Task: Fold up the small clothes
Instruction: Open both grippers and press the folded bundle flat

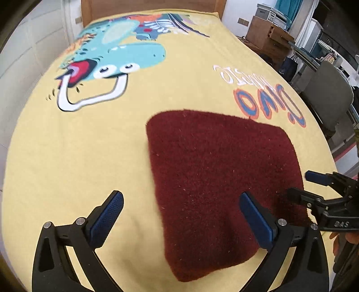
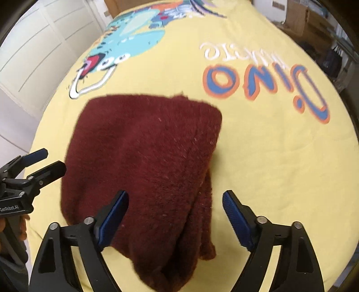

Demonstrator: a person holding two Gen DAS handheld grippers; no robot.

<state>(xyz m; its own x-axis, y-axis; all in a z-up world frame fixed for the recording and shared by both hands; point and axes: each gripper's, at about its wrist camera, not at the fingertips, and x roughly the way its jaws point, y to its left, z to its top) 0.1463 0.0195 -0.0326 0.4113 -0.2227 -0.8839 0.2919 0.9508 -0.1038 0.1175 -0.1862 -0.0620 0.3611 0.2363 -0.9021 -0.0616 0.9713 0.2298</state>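
A dark red fleece garment (image 1: 213, 168) (image 2: 145, 146) lies folded in a rough square on the yellow dinosaur-print bed cover (image 1: 89, 157) (image 2: 280, 168). My left gripper (image 1: 180, 197) (image 2: 52, 160) hangs open above the garment's near left edge, one finger over the cover and the other over the fleece. My right gripper (image 2: 175, 195) (image 1: 300, 184) is open too, straddling the garment's near right side, where layered edges show. No pad presses on the cloth.
A wooden headboard (image 1: 145, 4) stands at the bed's far end. White panelled doors (image 2: 33, 45) are on the left. A wooden cabinet with boxes (image 1: 264, 33) and a grey chair (image 1: 325, 94) crowd the right side beyond the bed's edge.
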